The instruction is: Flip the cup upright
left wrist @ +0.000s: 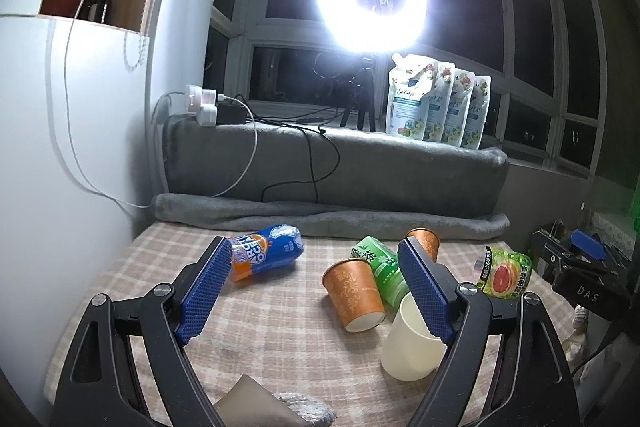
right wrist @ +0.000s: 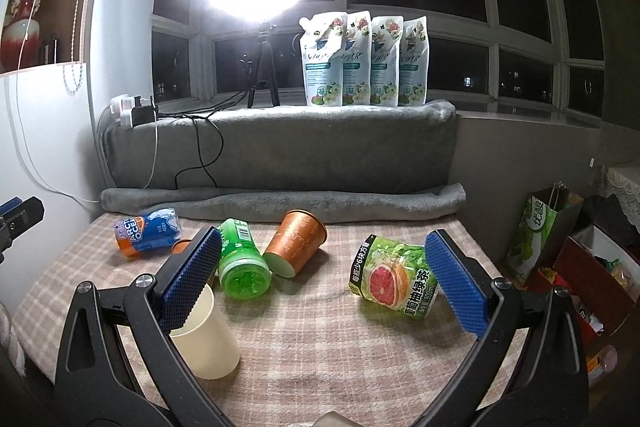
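Observation:
Two orange paper cups lie on their sides on the checked cloth. One (left wrist: 354, 297) lies in the middle with its mouth toward me; the other (left wrist: 424, 241) (right wrist: 296, 241) lies further back, partly hidden in the left wrist view. A cream cup (left wrist: 408, 345) (right wrist: 206, 339) stands upright, mouth up. My left gripper (left wrist: 316, 291) is open and empty above the cloth, its right finger over the cream cup's rim. My right gripper (right wrist: 320, 281) is open and empty, its left finger over the cream cup.
A blue-orange bottle (left wrist: 264, 255) (right wrist: 148, 233), a green tea bottle (left wrist: 382, 269) (right wrist: 240, 261) and a grapefruit tea bottle (left wrist: 506, 269) (right wrist: 394, 277) lie on the cloth. A grey blanket roll (right wrist: 280, 201) borders the back. A ring light (left wrist: 370, 1) stands behind. Bags (right wrist: 540, 239) stand off the right edge.

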Available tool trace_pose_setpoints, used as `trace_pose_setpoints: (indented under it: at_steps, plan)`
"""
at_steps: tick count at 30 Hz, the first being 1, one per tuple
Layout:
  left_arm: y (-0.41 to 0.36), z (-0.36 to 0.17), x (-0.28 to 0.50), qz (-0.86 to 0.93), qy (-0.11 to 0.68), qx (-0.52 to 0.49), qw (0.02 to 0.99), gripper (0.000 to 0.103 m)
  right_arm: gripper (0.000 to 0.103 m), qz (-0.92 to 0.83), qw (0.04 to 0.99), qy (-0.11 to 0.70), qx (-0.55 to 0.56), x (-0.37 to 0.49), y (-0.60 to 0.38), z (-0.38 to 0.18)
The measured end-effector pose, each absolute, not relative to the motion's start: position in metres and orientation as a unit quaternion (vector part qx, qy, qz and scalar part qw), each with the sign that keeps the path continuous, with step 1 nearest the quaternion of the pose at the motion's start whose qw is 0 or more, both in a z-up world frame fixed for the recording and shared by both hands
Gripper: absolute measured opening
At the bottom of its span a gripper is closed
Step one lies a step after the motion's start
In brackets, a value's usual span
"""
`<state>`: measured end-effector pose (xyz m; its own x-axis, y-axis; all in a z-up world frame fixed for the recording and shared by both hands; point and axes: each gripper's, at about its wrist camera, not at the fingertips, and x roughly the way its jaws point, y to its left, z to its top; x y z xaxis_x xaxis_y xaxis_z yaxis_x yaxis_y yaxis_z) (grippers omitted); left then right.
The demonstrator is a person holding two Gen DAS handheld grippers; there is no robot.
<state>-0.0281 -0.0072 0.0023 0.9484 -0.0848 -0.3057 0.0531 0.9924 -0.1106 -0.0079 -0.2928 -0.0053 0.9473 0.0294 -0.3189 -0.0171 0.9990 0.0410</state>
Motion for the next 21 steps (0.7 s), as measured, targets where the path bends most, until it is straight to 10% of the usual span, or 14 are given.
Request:
trace_pose_setpoints:
  at_steps: [21]
  plan:
    - [-0.0090, 0.0021, -0.0280, -0.034, 0.156, -0.046, 0.986, 0.085, 0.103, 0.011, 0.987, 0.162, 0.018, -0.0078, -0.2920, -0.0056]
